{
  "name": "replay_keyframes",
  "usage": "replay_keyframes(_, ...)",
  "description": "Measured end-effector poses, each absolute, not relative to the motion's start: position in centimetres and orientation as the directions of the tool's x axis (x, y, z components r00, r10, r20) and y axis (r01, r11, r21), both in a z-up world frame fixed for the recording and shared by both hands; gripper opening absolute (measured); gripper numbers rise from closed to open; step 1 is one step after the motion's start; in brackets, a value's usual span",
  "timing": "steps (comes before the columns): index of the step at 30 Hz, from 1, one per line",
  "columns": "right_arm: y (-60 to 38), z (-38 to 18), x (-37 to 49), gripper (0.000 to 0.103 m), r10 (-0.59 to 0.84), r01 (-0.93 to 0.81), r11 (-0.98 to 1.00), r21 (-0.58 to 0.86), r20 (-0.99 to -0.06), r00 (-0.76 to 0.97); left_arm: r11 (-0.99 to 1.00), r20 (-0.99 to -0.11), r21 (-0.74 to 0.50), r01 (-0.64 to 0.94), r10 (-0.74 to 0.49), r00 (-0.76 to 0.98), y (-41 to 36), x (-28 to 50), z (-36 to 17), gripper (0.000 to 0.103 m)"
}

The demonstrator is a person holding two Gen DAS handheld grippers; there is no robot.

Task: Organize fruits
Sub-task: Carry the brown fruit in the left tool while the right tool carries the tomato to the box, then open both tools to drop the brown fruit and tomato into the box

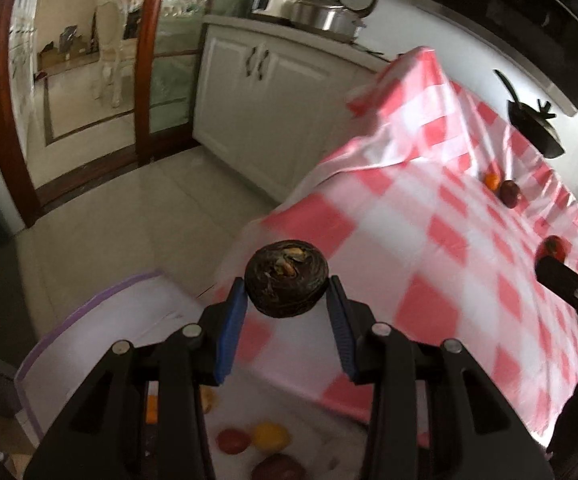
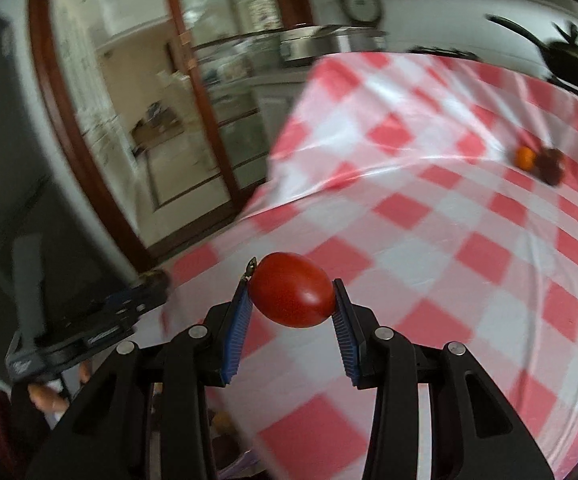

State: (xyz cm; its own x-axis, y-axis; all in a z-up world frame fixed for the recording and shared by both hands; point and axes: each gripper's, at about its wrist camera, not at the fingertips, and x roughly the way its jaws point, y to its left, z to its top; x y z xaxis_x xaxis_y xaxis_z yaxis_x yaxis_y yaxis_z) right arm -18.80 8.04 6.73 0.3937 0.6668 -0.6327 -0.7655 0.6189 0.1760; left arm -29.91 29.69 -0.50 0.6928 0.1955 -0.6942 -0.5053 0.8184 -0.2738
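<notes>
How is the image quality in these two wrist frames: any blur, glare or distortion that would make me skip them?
Left wrist view: the dark round fruit in the left gripper is sharp, the checked tablecloth mildly smeared, with fisheye bending of the door frame. Right wrist view: the red tomato in the right gripper is crisp, the background heavily motion-blurred, and glare streaks cross the cloth.

Pale tiled floor point(image 1: 137, 208), white cabinet point(image 1: 265, 92), wood-framed glass doors point(image 1: 157, 52), and a red-checked tablecloth point(image 1: 449, 240).
</notes>
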Motion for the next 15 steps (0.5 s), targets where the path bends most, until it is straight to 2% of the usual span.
replay_keyframes(8,14.3,3.4,-27.0,0.040,0.674,-0.916,0.397,0.055,-0.695,0.250,0.767,-0.759,-0.275,-0.580,0.198,0.621,32.1,-34.3,-5.3,0.041)
replay_keyframes(15,17.4,-1.1,-31.3,0.040,0.593,-0.965,0.261,-0.031,-0.783,0.186,0.718,-0.805,-0.277,-0.638,0.190,0.563,33.3,-37.1,-9.5,0.041)
